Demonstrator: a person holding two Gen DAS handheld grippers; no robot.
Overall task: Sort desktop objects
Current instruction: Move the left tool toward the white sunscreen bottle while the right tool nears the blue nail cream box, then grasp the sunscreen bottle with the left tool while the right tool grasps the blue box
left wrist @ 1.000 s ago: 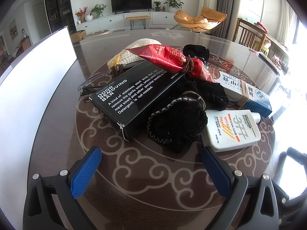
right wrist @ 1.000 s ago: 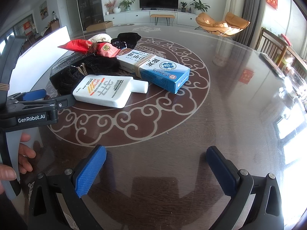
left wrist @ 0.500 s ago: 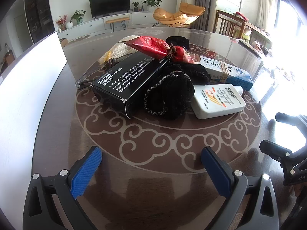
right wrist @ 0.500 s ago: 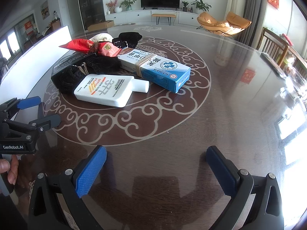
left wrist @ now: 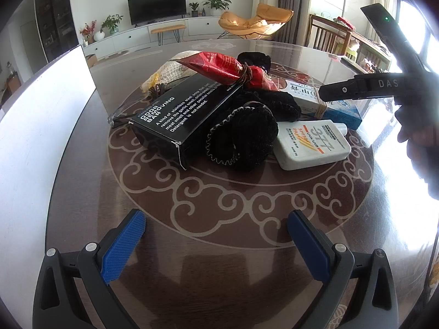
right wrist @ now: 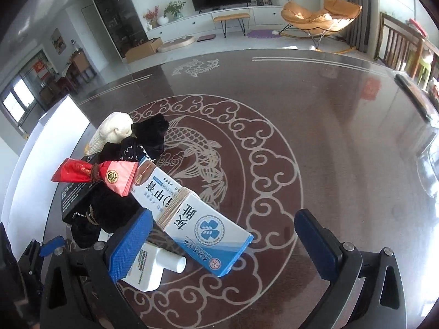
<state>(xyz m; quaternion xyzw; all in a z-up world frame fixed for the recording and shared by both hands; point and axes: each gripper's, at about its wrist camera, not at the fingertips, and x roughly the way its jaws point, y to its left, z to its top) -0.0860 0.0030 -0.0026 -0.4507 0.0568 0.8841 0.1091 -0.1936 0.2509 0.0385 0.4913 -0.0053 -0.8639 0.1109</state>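
Hovering wide over the blue box [right wrist: 192, 219], right claw [right wrist: 223, 235] straddling it, probably for picking the free top item first. Waiting wide and empty, left claw [left wrist: 216, 235], short of the pile on the desk [left wrist: 247, 260].

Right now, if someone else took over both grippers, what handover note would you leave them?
Left gripper: open, empty, low over the table, short of the pile.
Right gripper: open, empty, above the blue-and-white box and white bottle.
Pile at the table's centre: black box, red packet, black knit items, cream knit item, all touching or overlapping.
Done: nothing appears sorted.
Left: everything.
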